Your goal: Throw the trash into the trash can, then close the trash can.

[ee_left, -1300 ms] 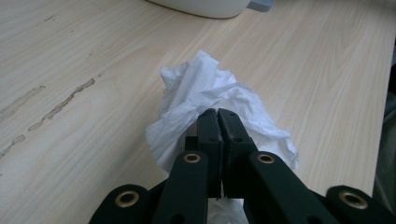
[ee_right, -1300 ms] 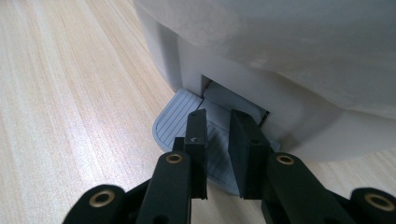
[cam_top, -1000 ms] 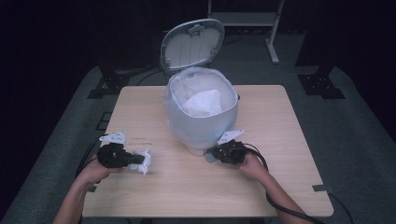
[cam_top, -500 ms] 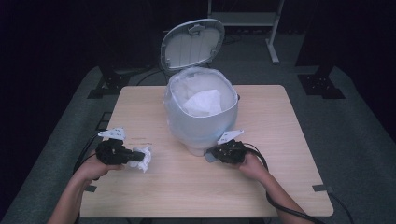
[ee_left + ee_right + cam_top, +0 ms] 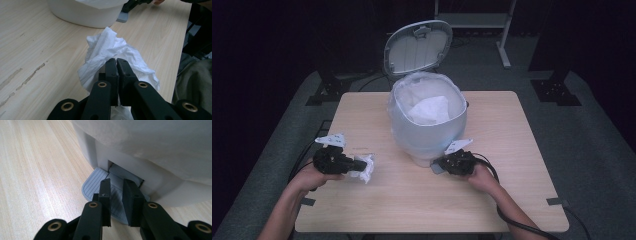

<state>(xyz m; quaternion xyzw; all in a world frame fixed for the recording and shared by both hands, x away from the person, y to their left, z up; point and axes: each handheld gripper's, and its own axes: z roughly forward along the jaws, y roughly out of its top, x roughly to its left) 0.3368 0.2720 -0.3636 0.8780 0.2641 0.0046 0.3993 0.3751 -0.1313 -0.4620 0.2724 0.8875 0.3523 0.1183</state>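
Left hand-held gripper [image 5: 357, 165] clamps crumpled tissue [image 5: 364, 169]; right hand-held gripper [image 5: 438, 166] rests at open bin [image 5: 428, 122]

Your white tissue [image 5: 363, 169] is crumpled, near left of the bin [image 5: 428, 131]. The bin's lid [image 5: 418, 46] stands open; its grey pedal [image 5: 100, 187] faces you.

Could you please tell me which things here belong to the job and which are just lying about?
In the job:
- tissue, pinched in the left gripper
- bin, lid up, lined with a bag
- pedal, under the right gripper

Lying about:
- stand behind the table
- cables on the floor
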